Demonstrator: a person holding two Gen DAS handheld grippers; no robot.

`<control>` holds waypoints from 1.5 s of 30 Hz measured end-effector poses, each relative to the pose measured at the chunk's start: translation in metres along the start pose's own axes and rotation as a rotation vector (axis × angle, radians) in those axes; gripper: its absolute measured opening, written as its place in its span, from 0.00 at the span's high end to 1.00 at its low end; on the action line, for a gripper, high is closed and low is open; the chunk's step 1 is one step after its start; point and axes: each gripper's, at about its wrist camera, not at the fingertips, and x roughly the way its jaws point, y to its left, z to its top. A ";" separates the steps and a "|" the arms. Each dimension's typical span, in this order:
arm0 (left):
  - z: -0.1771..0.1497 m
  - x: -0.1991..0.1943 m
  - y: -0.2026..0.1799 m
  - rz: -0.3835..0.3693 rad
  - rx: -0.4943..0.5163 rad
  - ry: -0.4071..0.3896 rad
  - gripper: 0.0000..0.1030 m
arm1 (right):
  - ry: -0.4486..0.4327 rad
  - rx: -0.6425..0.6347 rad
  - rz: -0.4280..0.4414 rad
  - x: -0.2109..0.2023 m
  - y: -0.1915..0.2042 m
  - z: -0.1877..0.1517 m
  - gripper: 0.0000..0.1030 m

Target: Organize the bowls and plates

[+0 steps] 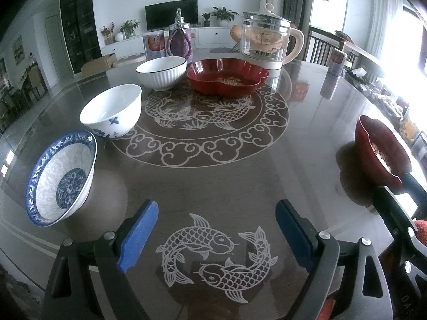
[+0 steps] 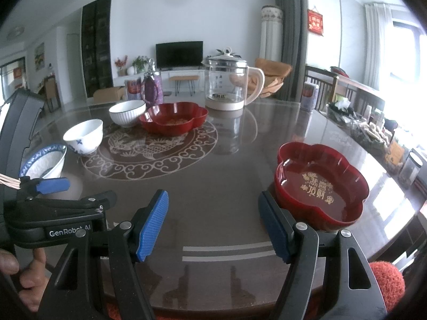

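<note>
Both grippers, left (image 1: 216, 229) and right (image 2: 213, 221), hung jaws apart, empty, over table (image 1: 213, 176); bowls (image 1: 112, 112) left, red dish (image 2: 323, 184) right.

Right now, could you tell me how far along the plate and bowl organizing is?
Nothing looks stacked yet. Three bowls and two red dishes sit apart on the table. Left gripper and right gripper are open and empty. All the grouping remains.

Upright on bench: blue-patterned bowl (image 1: 60, 178); white bowl with blue motifs (image 1: 112, 110); ribbed white bowl (image 1: 161, 72); red lobed dish (image 1: 226, 76) mid-bench; second red lobed dish (image 2: 321, 184) apart, right.
</note>
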 end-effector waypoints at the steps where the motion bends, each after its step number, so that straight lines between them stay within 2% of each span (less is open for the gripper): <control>1: 0.000 0.000 0.000 0.000 0.000 0.001 0.13 | 0.000 0.000 0.001 0.000 0.000 0.001 0.29; 14: 0.000 0.003 0.003 -0.002 -0.013 0.010 0.13 | 0.001 -0.004 -0.001 -0.001 0.000 -0.007 0.29; 19: 0.010 0.005 0.009 -0.003 -0.027 0.004 0.13 | 0.020 -0.003 0.006 0.006 -0.001 -0.006 0.29; 23: 0.038 0.010 0.012 -0.031 -0.053 -0.008 0.13 | 0.037 0.004 0.010 0.011 -0.003 -0.007 0.29; 28: 0.101 0.026 0.028 -0.071 -0.129 -0.021 0.13 | 0.069 0.036 0.044 0.020 -0.011 0.006 0.29; 31: 0.142 0.053 0.039 -0.048 -0.166 0.015 0.13 | 0.083 0.065 0.117 0.033 -0.019 0.036 0.29; 33: 0.169 0.080 0.049 -0.046 -0.201 0.078 0.13 | 0.100 0.096 0.177 0.048 -0.029 0.066 0.29; 36: 0.189 0.113 0.065 -0.112 -0.283 0.182 0.13 | 0.146 0.165 0.233 0.072 -0.045 0.100 0.29; 39: 0.199 0.137 0.078 -0.140 -0.343 0.251 0.13 | 0.206 0.231 0.262 0.106 -0.061 0.128 0.29; 42: 0.204 0.157 0.083 -0.147 -0.373 0.299 0.13 | 0.256 0.244 0.255 0.136 -0.065 0.140 0.29; 45: 0.205 0.172 0.079 -0.144 -0.377 0.330 0.13 | 0.347 0.294 0.296 0.181 -0.071 0.149 0.29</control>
